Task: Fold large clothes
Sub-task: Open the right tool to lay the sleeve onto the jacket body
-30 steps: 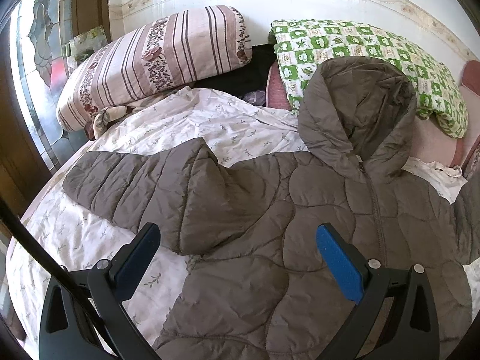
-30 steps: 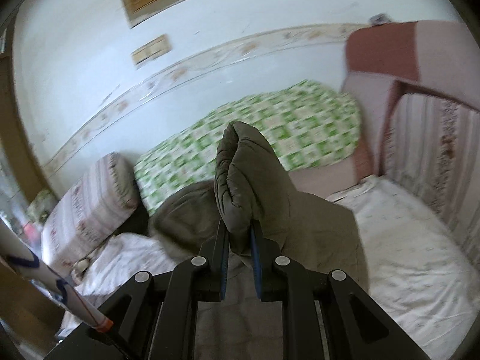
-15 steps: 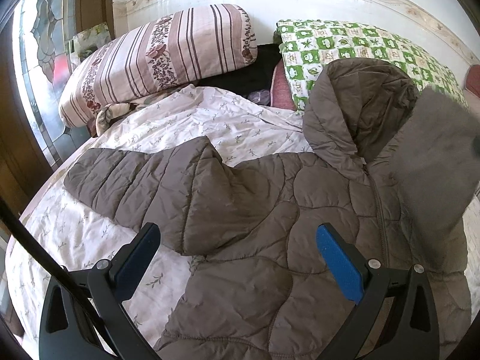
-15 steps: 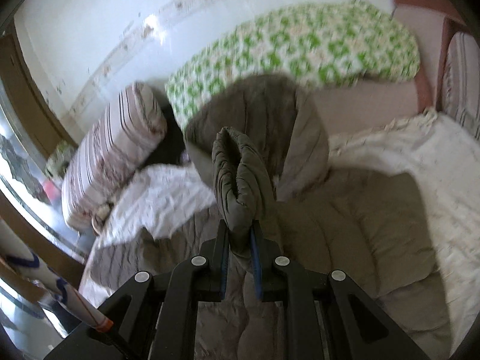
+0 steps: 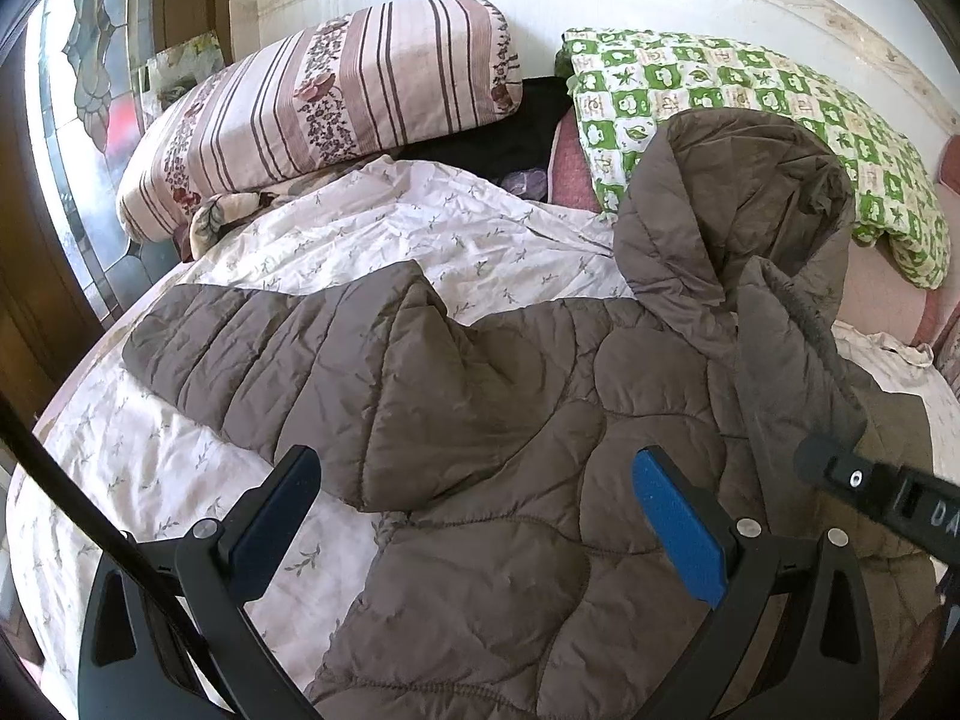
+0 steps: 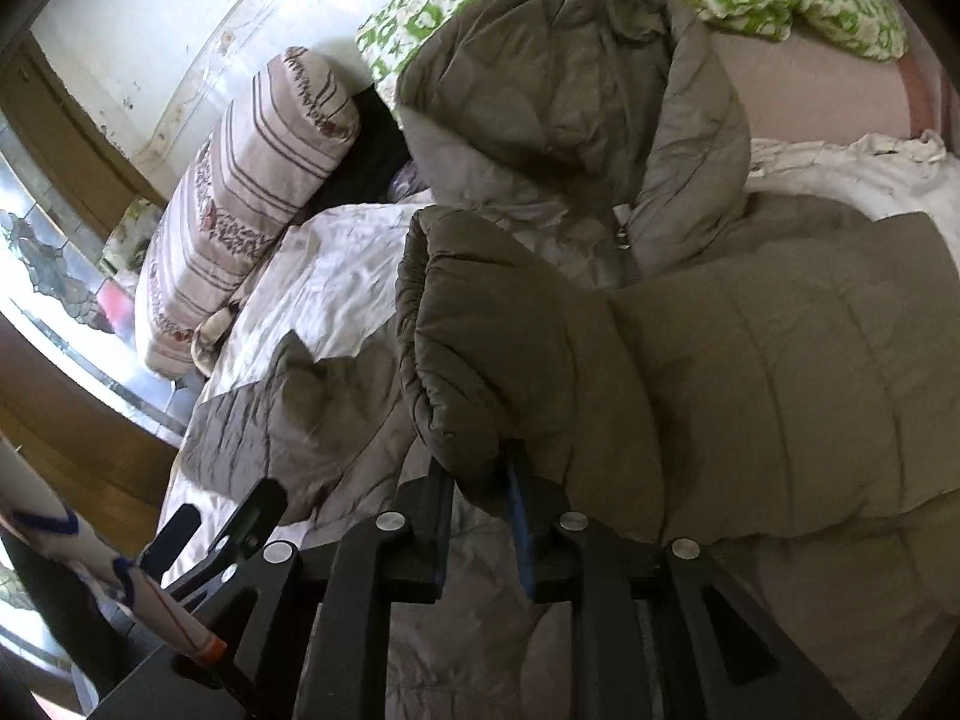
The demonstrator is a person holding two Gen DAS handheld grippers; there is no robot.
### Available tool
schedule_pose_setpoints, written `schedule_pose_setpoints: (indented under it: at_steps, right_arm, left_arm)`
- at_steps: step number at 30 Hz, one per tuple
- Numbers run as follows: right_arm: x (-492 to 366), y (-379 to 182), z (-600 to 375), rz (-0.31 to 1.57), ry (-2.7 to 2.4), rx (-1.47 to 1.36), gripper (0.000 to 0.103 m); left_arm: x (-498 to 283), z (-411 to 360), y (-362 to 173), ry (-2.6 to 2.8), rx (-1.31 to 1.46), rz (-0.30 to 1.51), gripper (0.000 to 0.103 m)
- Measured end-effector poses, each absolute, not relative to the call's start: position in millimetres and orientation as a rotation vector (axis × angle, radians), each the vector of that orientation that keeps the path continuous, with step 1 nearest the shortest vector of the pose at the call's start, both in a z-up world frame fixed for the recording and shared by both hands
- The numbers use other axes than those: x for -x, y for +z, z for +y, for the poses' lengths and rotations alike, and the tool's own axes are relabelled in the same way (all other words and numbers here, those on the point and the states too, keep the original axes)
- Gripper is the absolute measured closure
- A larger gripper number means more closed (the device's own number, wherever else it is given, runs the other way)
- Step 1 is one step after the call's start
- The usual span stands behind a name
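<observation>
The right gripper (image 6: 477,504) has come down from well above the bed (image 5: 390,222) and laid the right sleeve (image 6: 498,324) across the front of the jacket (image 5: 510,450). A second ago the cuff stood upright, clamped between the fingers, with the wall behind it; now it droops over the chest, just below the hood (image 5: 738,204). The jaws are opening, with the cuff still between them, and the pads no longer seem to pinch it, so this reads as the release of the first fold.

The left gripper (image 5: 480,516) has hardly moved. It hovers empty and spread wide over the lower left of the jacket, close to the armpit of the left sleeve (image 5: 270,360).

The jacket lies zipped and face up on the bed, hood toward the pillows (image 5: 336,96). The left sleeve is still stretched out flat to the side over the sheet, untouched.

So one sleeve is in and the other is out. The likely next step is to bring the left sleeve across in the same way, and then fold the body. The puffy fabric may spring back once let go.
</observation>
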State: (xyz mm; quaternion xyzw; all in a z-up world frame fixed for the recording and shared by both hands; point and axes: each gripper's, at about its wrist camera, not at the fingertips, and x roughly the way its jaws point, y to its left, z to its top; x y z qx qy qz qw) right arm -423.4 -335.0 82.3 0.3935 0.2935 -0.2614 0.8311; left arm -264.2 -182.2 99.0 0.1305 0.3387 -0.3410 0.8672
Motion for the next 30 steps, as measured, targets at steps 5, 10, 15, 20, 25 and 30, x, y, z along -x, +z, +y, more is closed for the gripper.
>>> schedule_pose_setpoints:
  at_steps: [5, 10, 15, 20, 25, 30]
  right_arm:
    - [440.3, 97.1, -331.5, 0.582, -0.495, -0.815, 0.061]
    - [475.0, 109.0, -349.5, 0.565, -0.62, -0.773, 0.061]
    - [528.2, 92.1, -397.1, 0.596, -0.88, -0.775, 0.061]
    - [568.2, 51.5, -437.0, 0.691, -1.051, -0.833, 0.061]
    - [578.3, 9.5, -453.5, 0.752, -1.025, -0.896, 0.061]
    - [574.9, 24.2, -447.2, 0.773, -1.029, -0.847, 0.059]
  left_arm:
    - [262.9, -183.5, 98.8, -0.711, -0.268, 0.713, 0.0]
    - [265.7, -190.5, 92.2, -0.722, -0.287, 0.722, 0.0]
    - [267.7, -199.5, 82.5, -0.731, -0.314, 0.736, 0.0]
    - [266.4, -211.3, 66.6, -0.743, -0.342, 0.784, 0.0]
    - [262.1, -228.1, 40.5, -0.776, -0.365, 0.922, 0.0]
    - [256.7, -232.1, 24.3, -0.758, -0.37, 1.008, 0.0]
